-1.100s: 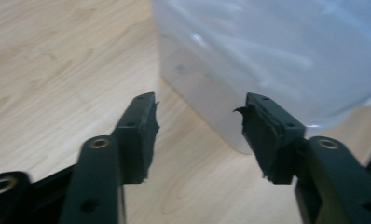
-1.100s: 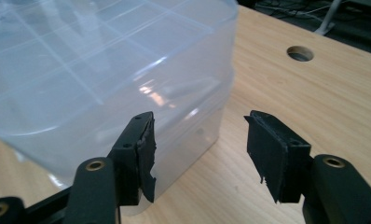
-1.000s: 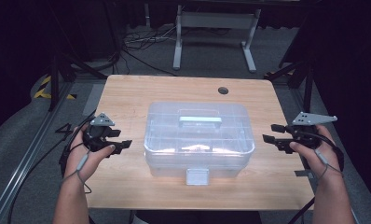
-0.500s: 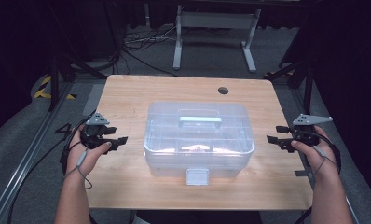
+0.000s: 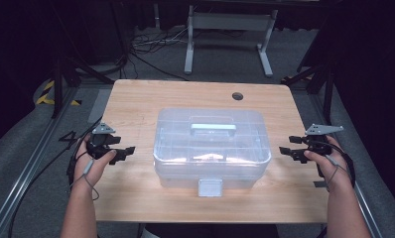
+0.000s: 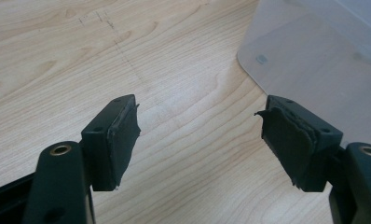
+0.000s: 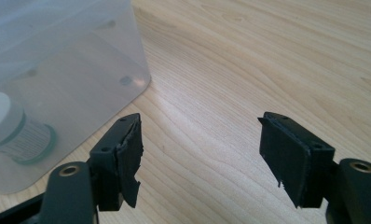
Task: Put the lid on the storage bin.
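Note:
A clear plastic storage box (image 5: 212,147) with a pale handle on its lid and a front latch (image 5: 210,187) stands in the middle of the wooden table (image 5: 136,99). My left gripper (image 5: 126,152) hovers left of the box, open, jaws having just been opening with nothing between them; in the left gripper view (image 6: 200,135) the box corner (image 6: 314,56) lies ahead to the right. My right gripper (image 5: 286,151) sits right of the box, open, jaws having just been opening, empty. The right gripper view (image 7: 200,154) shows the box wall (image 7: 62,56) with a white labelled jar (image 7: 16,130) inside.
A round cable hole (image 5: 237,95) lies near the table's far right. Behind the table stand a white metal frame (image 5: 230,29) and floor cables (image 5: 146,44). Dark stands flank both sides. Bare wood runs left and right of the box.
Both hands have sunk toward the tabletop beside the box, and both pairs of jaws have spread wider. The box has not moved.

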Tool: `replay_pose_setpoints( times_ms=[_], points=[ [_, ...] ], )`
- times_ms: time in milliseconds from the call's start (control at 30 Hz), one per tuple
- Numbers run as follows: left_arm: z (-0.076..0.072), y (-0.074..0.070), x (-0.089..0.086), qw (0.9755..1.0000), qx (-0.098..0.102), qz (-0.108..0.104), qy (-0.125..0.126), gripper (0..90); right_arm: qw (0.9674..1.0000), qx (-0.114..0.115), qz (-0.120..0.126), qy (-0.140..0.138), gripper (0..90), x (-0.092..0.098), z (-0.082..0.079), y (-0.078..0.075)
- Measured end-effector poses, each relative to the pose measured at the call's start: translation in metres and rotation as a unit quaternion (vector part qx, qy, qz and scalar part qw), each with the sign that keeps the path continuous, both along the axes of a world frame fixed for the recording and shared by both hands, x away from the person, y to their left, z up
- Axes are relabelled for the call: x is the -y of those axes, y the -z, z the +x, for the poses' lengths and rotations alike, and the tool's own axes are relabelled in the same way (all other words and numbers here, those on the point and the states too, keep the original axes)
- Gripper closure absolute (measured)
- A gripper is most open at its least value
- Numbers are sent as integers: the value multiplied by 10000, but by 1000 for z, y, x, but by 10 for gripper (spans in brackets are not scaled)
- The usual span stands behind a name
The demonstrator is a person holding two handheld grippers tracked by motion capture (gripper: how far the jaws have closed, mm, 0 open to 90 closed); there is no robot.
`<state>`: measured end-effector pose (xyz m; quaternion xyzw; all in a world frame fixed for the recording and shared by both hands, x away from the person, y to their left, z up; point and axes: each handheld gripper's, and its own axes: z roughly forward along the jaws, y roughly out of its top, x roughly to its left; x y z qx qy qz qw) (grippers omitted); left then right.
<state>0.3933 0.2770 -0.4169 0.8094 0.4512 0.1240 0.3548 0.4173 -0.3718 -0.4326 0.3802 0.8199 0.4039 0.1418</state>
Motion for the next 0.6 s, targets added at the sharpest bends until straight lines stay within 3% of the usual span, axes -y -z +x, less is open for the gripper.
replay_pose_setpoints(
  times_ms=[467, 600],
  points=[
    [6, 21, 4, 9994, -298, 133, 90, 278, 9996, -176, -225, 21, 303, -5, 9, 25],
    [8, 28, 5, 9986, -416, 275, 146, 277, 9993, -246, -286, 35, 303, -6, 11, 33]
  ],
)
